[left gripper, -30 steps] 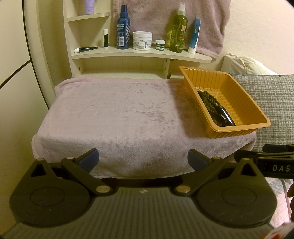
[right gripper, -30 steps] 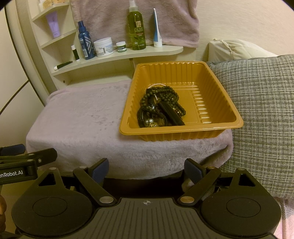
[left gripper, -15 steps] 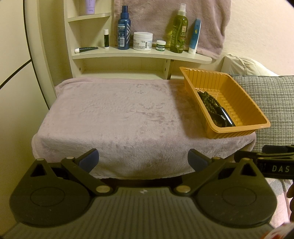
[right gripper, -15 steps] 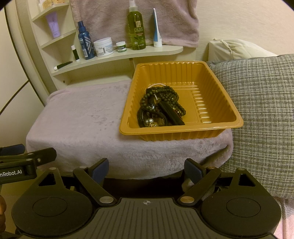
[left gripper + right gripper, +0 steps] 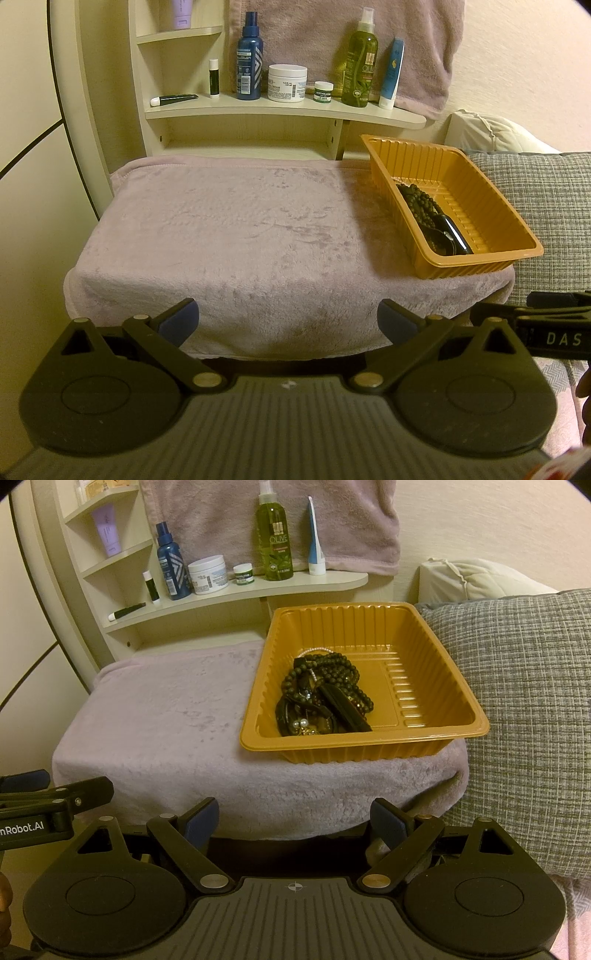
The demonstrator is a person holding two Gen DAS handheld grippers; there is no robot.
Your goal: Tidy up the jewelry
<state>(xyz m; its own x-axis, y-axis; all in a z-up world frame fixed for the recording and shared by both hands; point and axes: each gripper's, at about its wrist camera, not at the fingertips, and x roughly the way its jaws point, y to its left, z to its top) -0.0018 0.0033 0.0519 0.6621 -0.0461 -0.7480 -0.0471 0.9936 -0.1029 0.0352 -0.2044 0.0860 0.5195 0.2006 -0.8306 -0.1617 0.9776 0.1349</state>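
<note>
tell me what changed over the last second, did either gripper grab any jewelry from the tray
Nothing visibly changed. Both the left gripper and the right gripper stay open and empty, short of the towel-covered table. The tangled jewelry lies in the orange tray as before.

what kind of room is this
Probably a bedroom or dressing corner: a shelf of toiletries such as the olive spray bottle, a grey cushion, and an orange tray on a plush-covered surface.
</note>
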